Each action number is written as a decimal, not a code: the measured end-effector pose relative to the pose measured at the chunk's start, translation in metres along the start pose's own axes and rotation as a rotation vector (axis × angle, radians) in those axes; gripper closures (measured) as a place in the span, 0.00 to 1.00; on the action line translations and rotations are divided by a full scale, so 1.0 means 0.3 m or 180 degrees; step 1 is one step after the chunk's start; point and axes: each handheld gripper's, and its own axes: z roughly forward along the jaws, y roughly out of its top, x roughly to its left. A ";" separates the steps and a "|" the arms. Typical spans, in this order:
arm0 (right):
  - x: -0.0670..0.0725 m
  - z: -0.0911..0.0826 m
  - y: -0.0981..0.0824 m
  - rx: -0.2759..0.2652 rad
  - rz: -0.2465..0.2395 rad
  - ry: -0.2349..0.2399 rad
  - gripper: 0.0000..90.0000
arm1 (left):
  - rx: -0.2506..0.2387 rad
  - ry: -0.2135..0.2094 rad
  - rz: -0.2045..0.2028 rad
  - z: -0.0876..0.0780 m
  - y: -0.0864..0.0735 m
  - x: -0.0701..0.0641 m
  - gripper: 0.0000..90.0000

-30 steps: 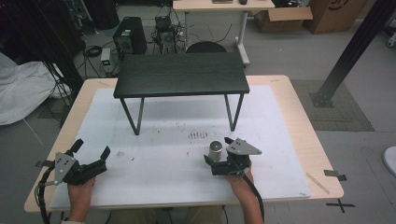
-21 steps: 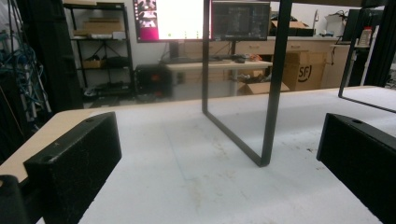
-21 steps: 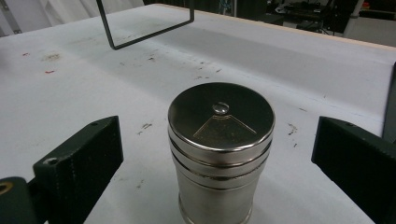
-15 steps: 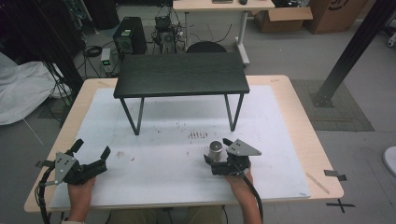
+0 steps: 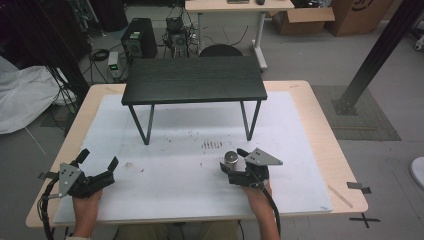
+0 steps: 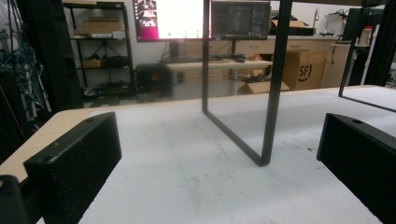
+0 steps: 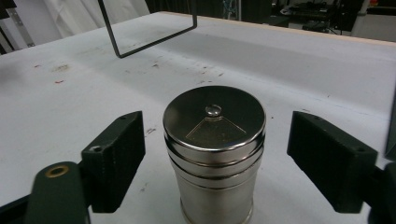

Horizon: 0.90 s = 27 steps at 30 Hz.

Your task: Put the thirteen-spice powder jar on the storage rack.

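Since the earlier frame neither of my hands has shifted on the desk (image 5: pixel 310 115); what has changed is my right gripper (image 5: pixel 235 169), whose jaws have just been closing in around the tin (image 5: pixel 230 160). From the right gripper view the tin (image 7: pixel 214 154) stands upright on the white sheet between the two jaws, with a clear gap on each side, so the pads are not pressing it yet and nothing is held. It is a round steel tin with a ribbed lid and a small knob on top.

In the high view the tin sits near the front of the sheet (image 5: pixel 190 145), a little right of centre, in front of the right legs of the black stand (image 5: pixel 194 80). My right hand (image 5: pixel 256 194) comes in from the bottom edge behind it.

My left gripper (image 5: pixel 98 162) rests well apart, at the front left corner of the sheet, jaws spread wide and released. In the left gripper view nothing lies between them; a stand leg (image 6: pixel 274 79) rises ahead on the sheet.
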 end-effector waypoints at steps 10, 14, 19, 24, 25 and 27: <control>-0.003 0.001 0.001 0.0014 0.0022 0.0018 0.42 | -0.0005 0.0000 -0.0003 0.000 0.000 0.000 0.00; -0.004 -0.002 -0.001 -0.0021 0.0029 0.0025 0.47 | -0.0005 -0.0001 -0.0003 0.000 0.000 0.000 0.00; -0.003 -0.002 -0.001 -0.0018 0.0002 0.0067 0.53 | -0.0007 -0.0001 -0.0004 -0.001 0.000 0.000 0.00; -0.001 -0.003 -0.001 -0.0023 -0.0001 0.0064 0.54 | -0.0006 -0.0001 -0.0003 -0.001 0.000 0.000 0.00; -0.002 -0.003 -0.001 -0.0031 0.0000 0.0062 0.54 | -0.0008 -0.0001 -0.0005 -0.001 0.000 0.000 0.00; -0.002 -0.004 -0.001 -0.0031 0.0005 0.0061 0.54 | -0.0008 -0.0001 -0.0005 -0.001 0.000 0.001 0.00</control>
